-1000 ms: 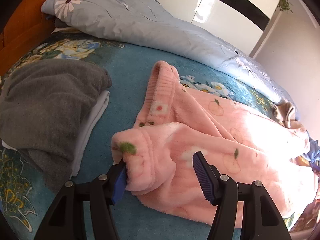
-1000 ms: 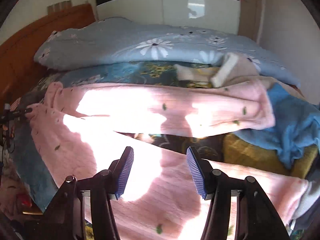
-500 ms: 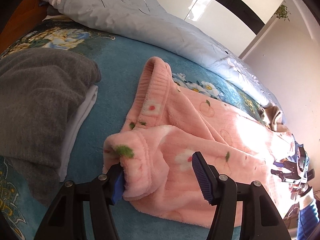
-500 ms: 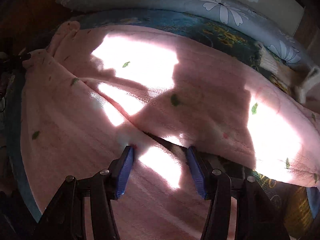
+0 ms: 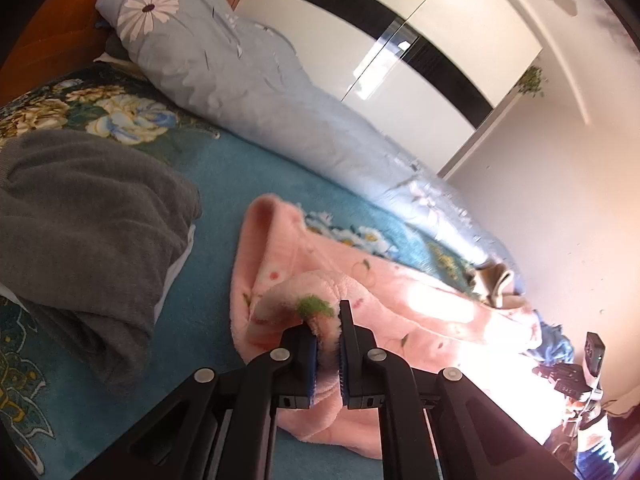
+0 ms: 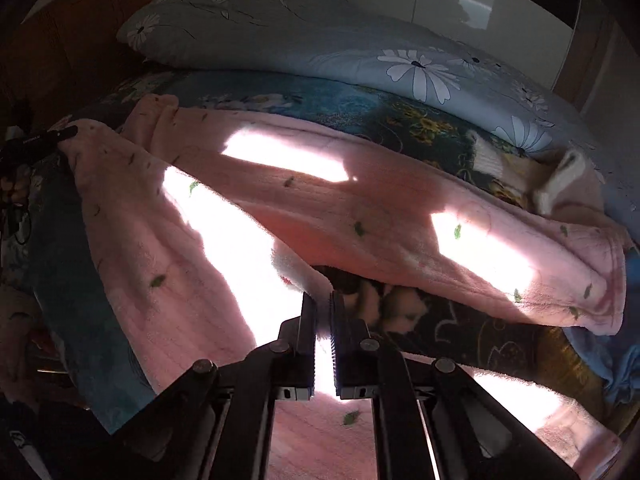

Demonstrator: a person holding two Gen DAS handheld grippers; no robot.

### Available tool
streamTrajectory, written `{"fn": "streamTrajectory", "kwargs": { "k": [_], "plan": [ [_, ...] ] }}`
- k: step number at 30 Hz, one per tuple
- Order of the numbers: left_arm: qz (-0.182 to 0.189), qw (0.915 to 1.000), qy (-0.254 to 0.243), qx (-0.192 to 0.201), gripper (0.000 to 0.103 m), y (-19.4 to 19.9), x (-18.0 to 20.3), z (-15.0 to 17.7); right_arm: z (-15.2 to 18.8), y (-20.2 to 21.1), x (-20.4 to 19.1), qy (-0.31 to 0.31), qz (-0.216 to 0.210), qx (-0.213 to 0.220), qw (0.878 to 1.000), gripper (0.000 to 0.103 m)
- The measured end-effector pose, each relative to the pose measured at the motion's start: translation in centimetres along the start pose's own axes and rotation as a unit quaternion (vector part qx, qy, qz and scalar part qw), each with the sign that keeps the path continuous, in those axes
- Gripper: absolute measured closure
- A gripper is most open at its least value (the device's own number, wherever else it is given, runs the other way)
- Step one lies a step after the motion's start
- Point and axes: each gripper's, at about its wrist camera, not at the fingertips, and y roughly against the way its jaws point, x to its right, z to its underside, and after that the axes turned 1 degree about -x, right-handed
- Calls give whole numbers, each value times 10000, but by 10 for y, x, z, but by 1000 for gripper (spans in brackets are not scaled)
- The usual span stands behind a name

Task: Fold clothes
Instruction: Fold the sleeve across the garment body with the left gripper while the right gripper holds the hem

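Observation:
Pink fleece pyjama trousers (image 5: 400,300) with small fruit prints lie spread across the bed. My left gripper (image 5: 326,320) is shut on a fold of their waistband end and holds it slightly raised. In the right wrist view the trousers (image 6: 340,200) stretch across the bed in two legs. My right gripper (image 6: 322,300) is shut on the pink fabric at the crotch, where the legs part. The left gripper (image 6: 66,134) shows at the far left there, holding the waistband.
A folded grey garment (image 5: 88,216) on white cloth lies left of the trousers. A rolled pale-blue daisy duvet (image 5: 256,96) runs along the back of the bed. Blue cloth (image 6: 624,344) and a beige item (image 6: 560,180) lie at the right. The wardrobe (image 5: 432,40) stands behind.
Both grippers were open around the fabric and have closed on it. The left one has lifted the waistband fold a little.

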Motion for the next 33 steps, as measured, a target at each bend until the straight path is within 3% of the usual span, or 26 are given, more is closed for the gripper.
{"fn": "streamTrajectory", "kwargs": {
  "k": [3, 6, 11, 15, 21, 24, 29, 33],
  "plan": [
    [191, 9992, -54, 348, 94, 41, -9, 14, 22, 51, -17, 48, -120, 508, 9986, 97],
    [274, 9981, -100, 547, 94, 76, -19, 37, 56, 76, -42, 189, -370, 714, 9966, 97],
    [9, 9995, 79, 292, 94, 98, -48, 92, 127, 60, -73, 47, -641, 177, 9978, 97],
    [-135, 9966, 811, -3, 83, 91, -81, 126, 166, 37, -85, -243, -832, -171, 9961, 97],
    [-119, 9884, 1508, -88, 59, 102, -92, 160, 192, 30, -88, -380, -743, -303, 9961, 97],
    [108, 9826, 1849, -126, 50, 111, -92, 176, 202, 34, -83, -479, -671, -335, 9960, 97],
    [800, 9745, 2091, -137, 41, 109, -74, 186, 211, 33, -79, -674, -656, -332, 9950, 96],
    [736, 9734, 2143, -334, 39, 85, -59, 174, 206, 36, -76, -888, -738, -167, 9932, 96]
  ]
}}
